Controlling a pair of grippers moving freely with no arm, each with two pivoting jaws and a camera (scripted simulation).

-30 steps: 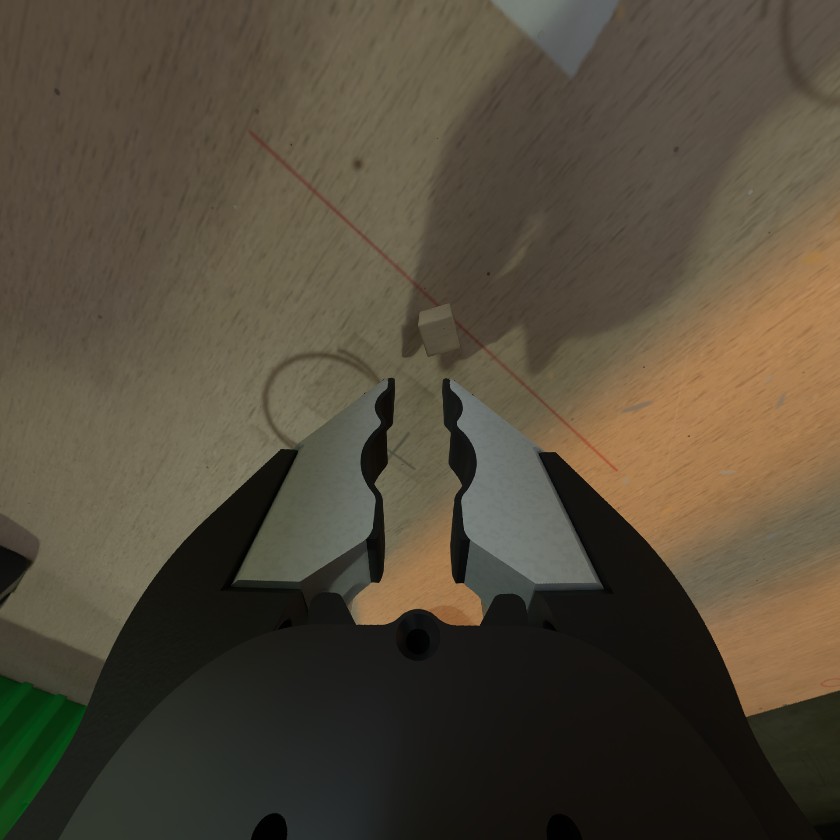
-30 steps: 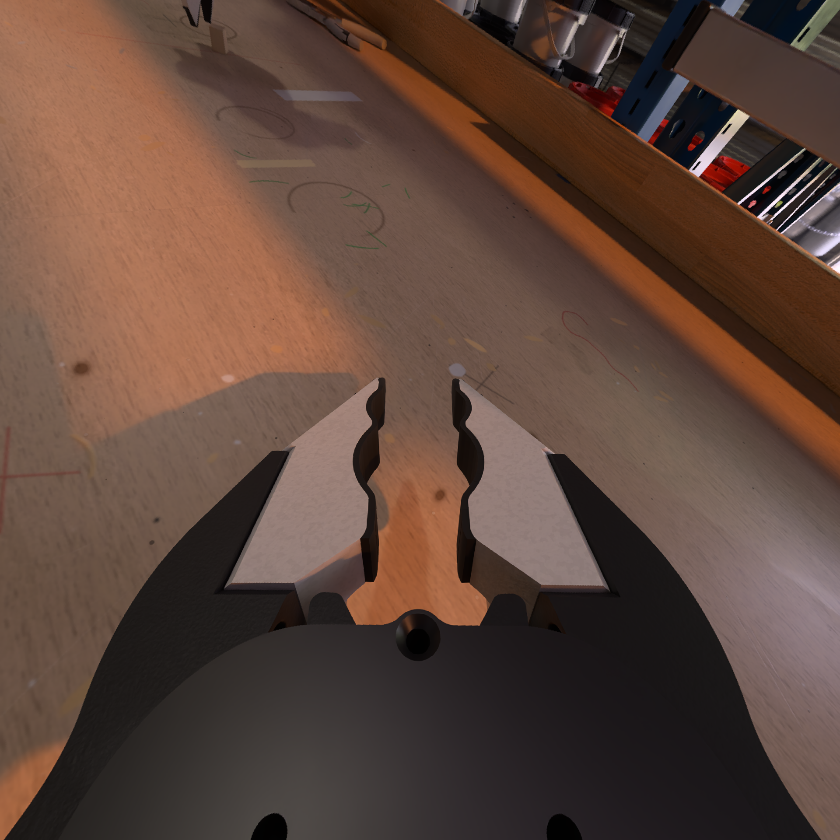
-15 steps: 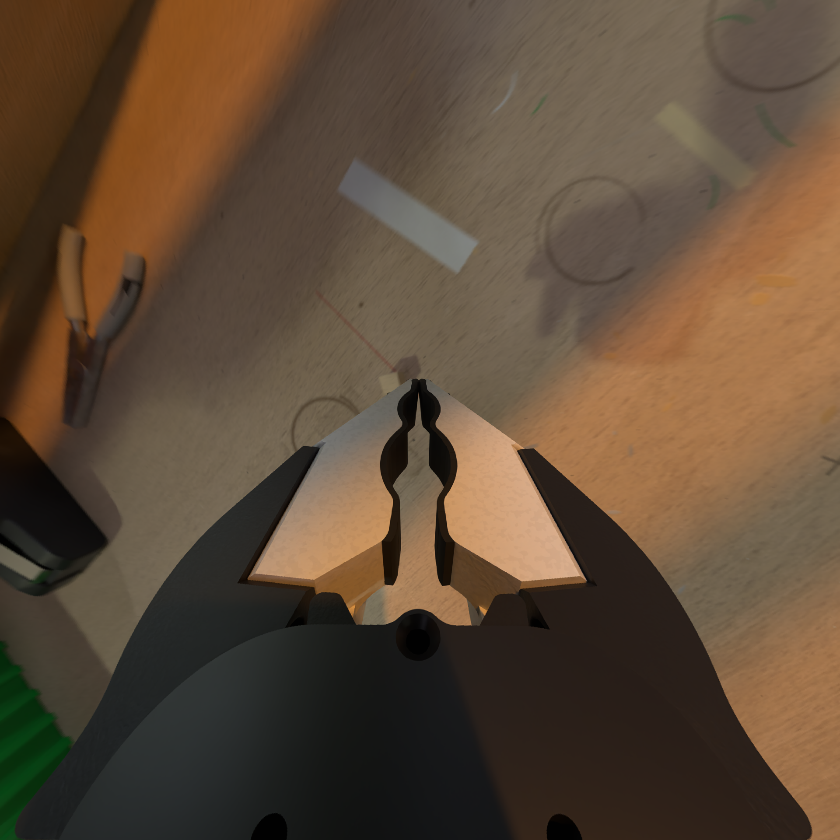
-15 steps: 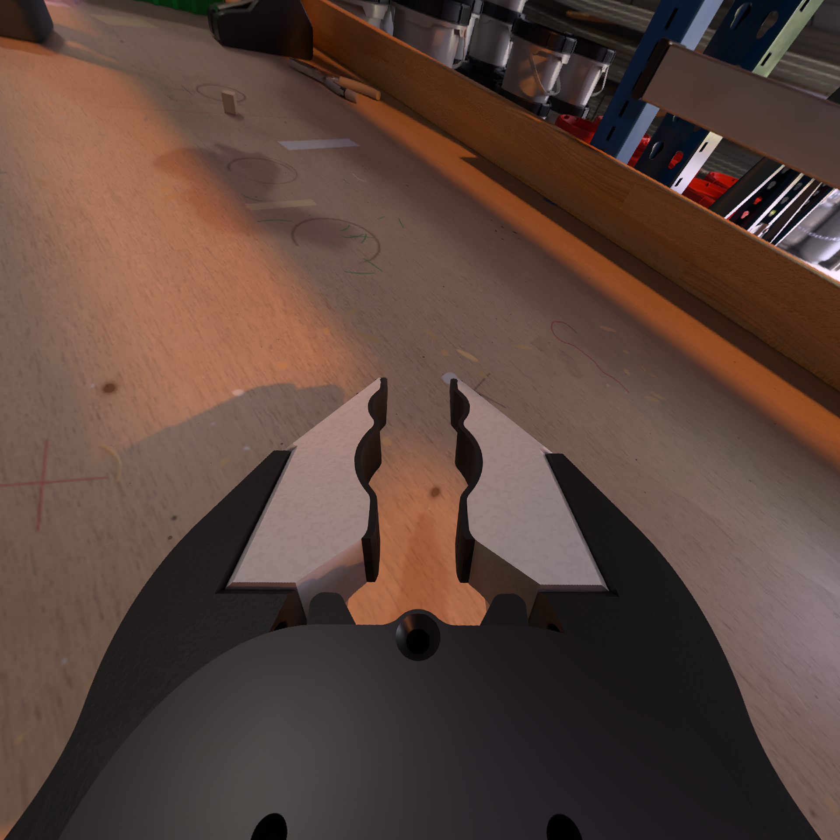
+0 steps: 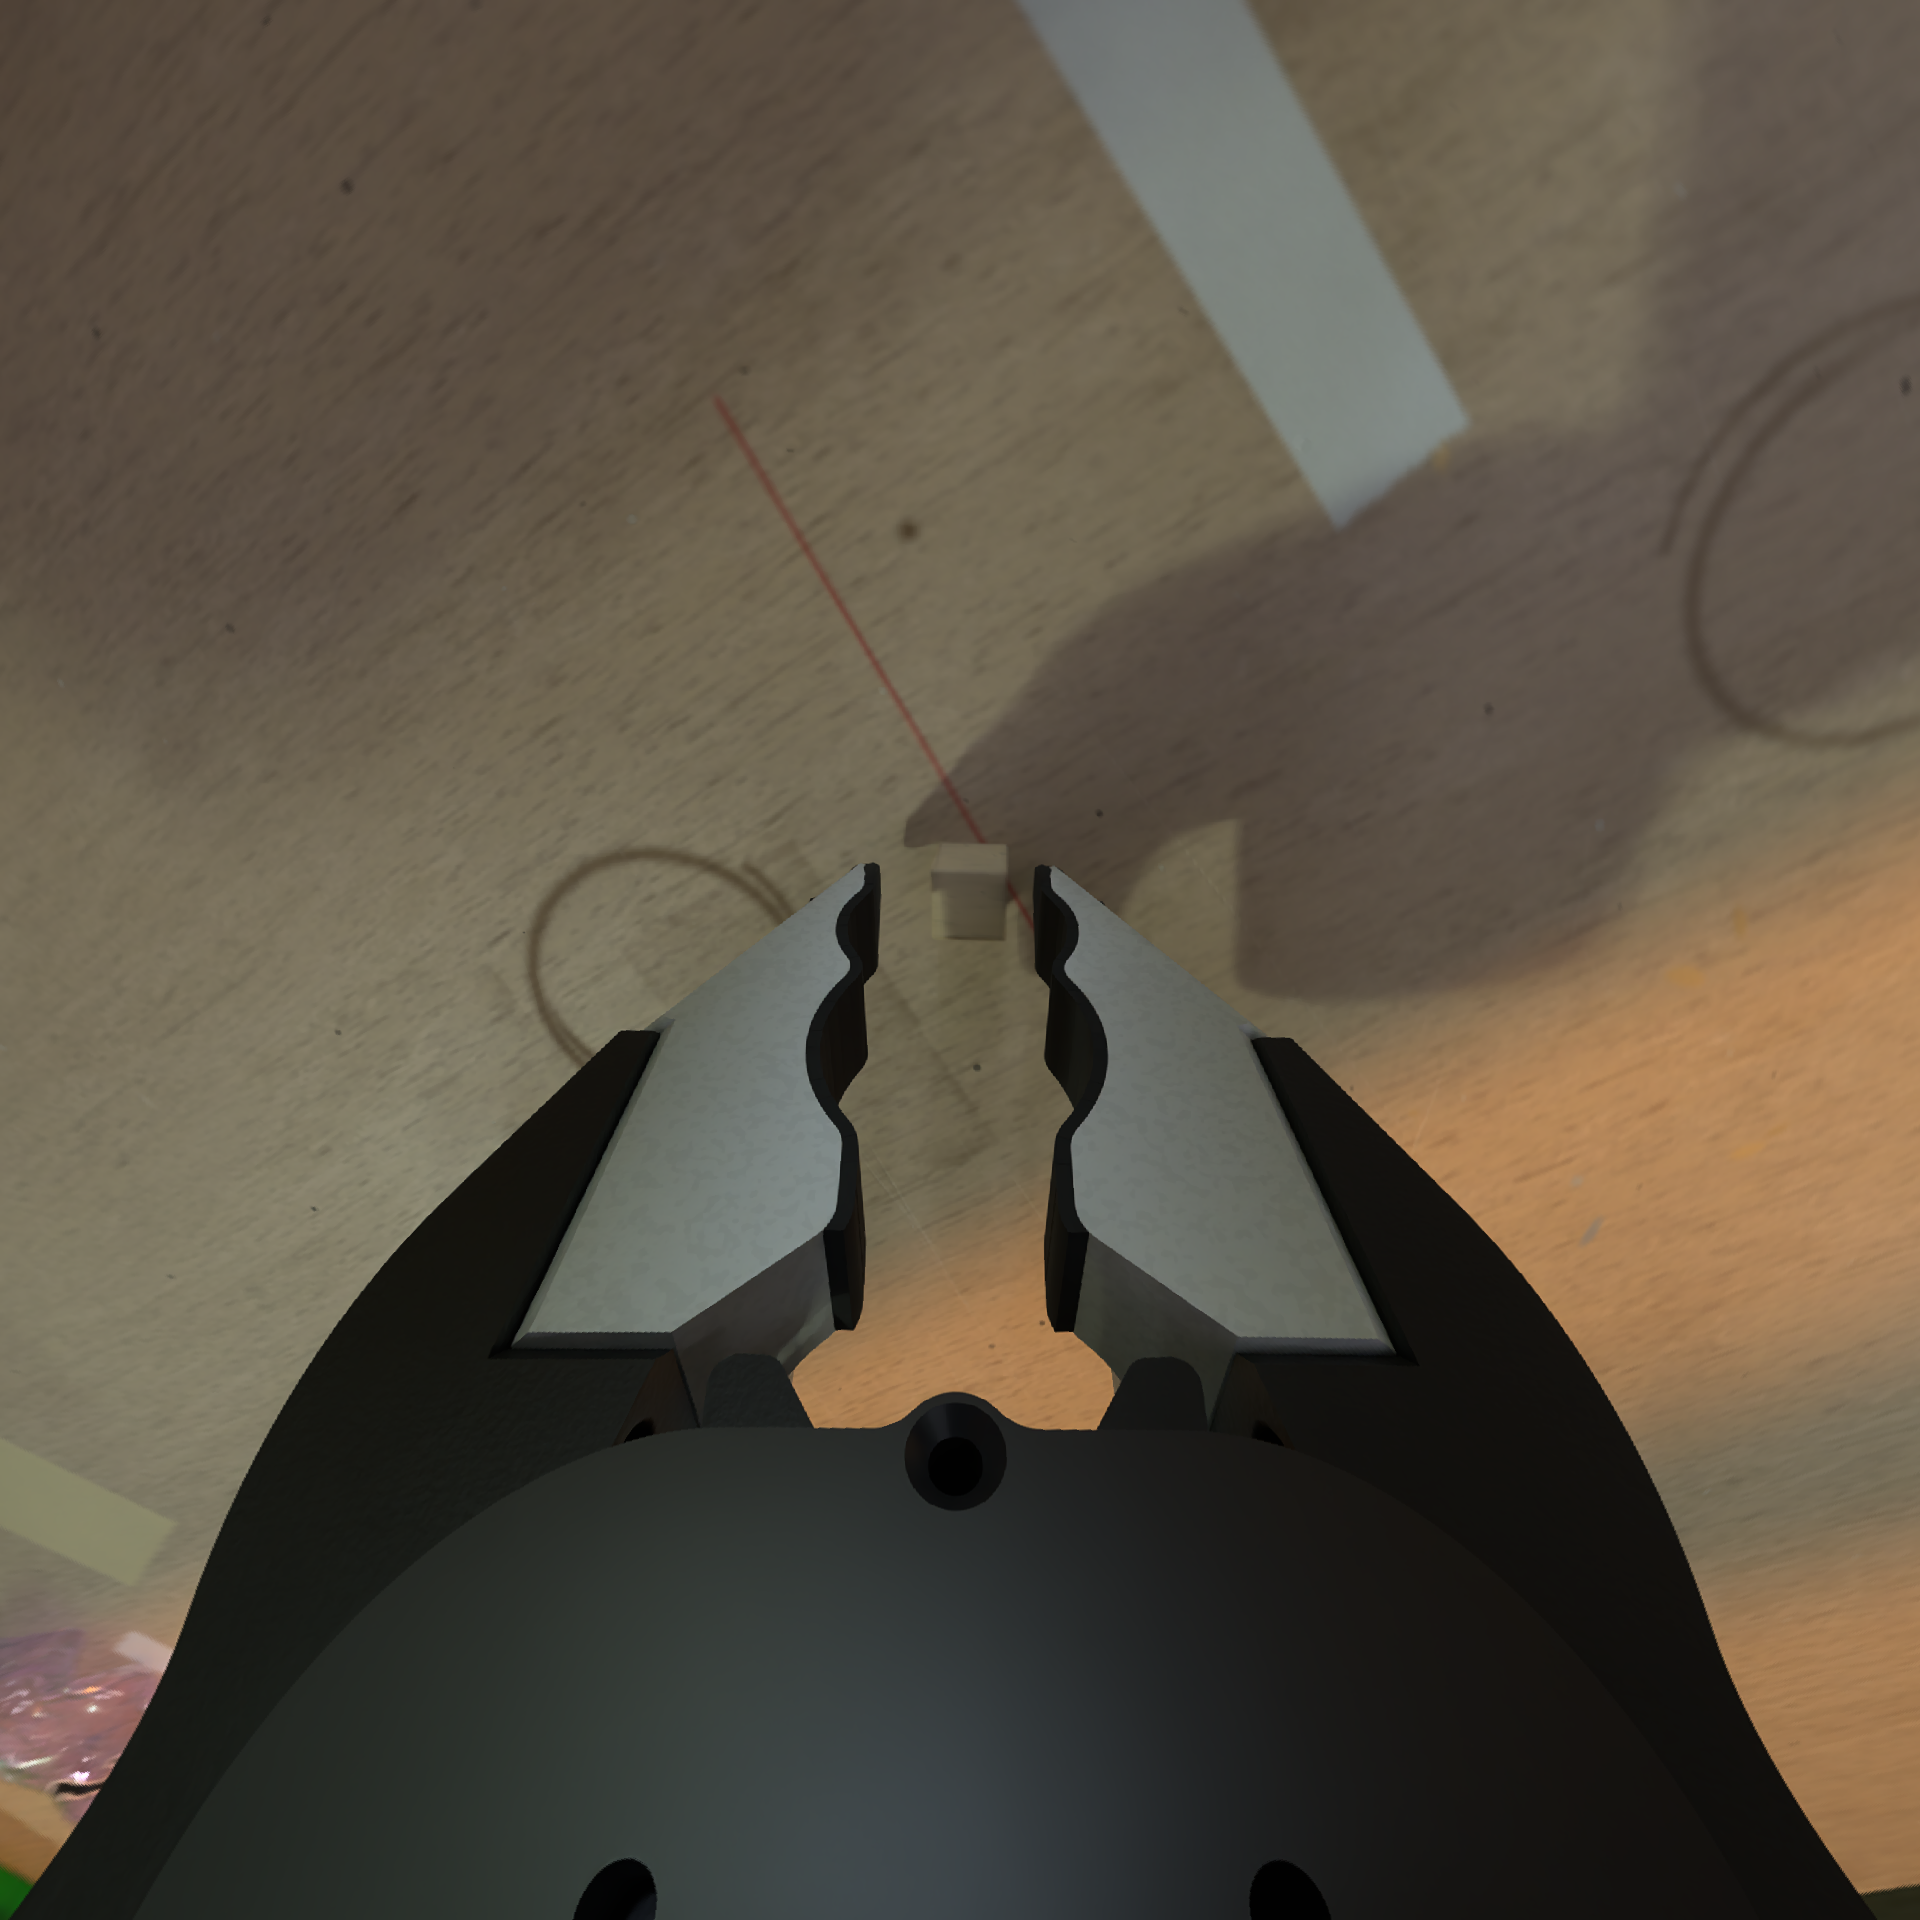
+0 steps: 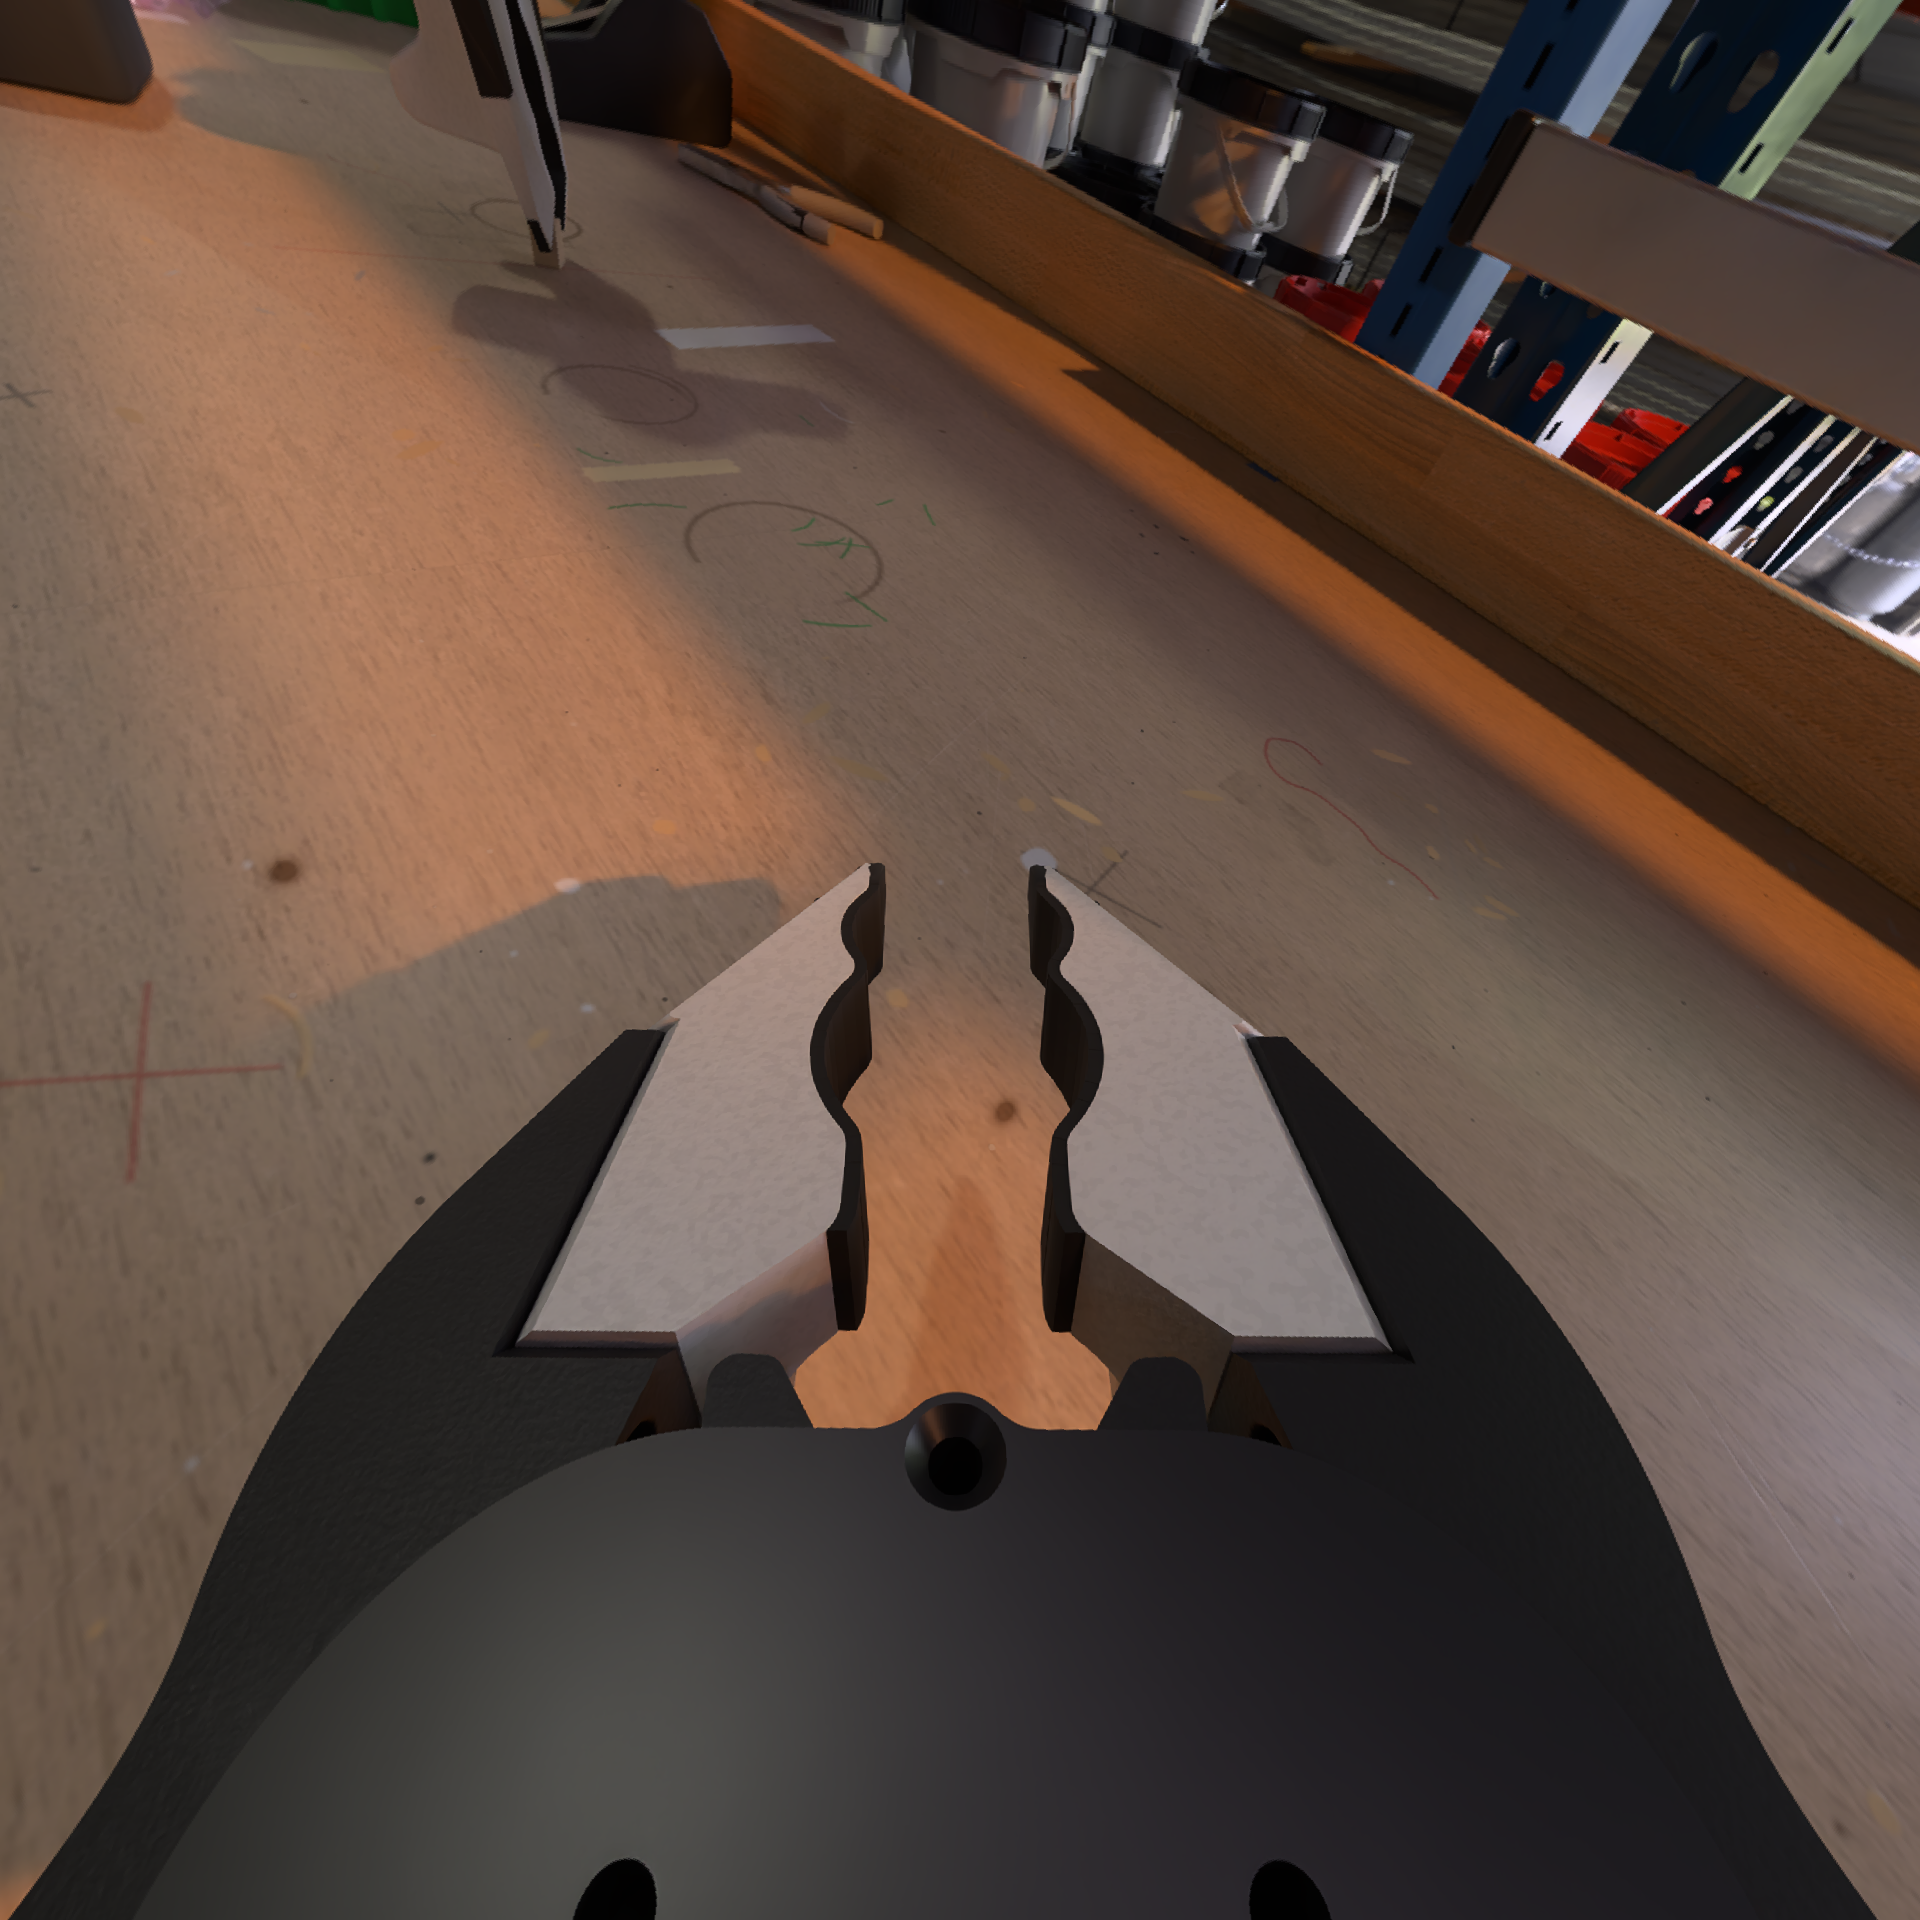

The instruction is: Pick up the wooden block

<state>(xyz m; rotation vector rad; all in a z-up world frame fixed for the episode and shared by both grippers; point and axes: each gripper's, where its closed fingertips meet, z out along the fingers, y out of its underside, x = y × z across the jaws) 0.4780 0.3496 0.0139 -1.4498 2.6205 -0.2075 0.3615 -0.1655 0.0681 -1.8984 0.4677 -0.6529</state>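
Observation:
The wooden block [image 5: 971,902] is a small pale cube on the tabletop, beside a thin red line. My left gripper [image 5: 956,881] is open and points down at it. The block sits between and just past the fingertips [image 5: 871,883], touching neither. In the right wrist view the left gripper [image 6: 542,234] shows far off at the top left, tips down on the table, and the block is too small to make out there. My right gripper [image 6: 954,878] is open and empty, low over bare table.
A white tape strip [image 5: 1247,239] and pencilled circles [image 5: 1808,540] lie near the block. A wooden rail [image 6: 1351,416] runs along the table's right side, with white buckets [image 6: 1195,135] behind it. Hand tools [image 6: 779,197] and a dark object [image 6: 644,73] lie at the far end.
My left gripper was shut and higher half a second ago. It has opened and come down so the block lies between its tips. The right gripper has barely moved.

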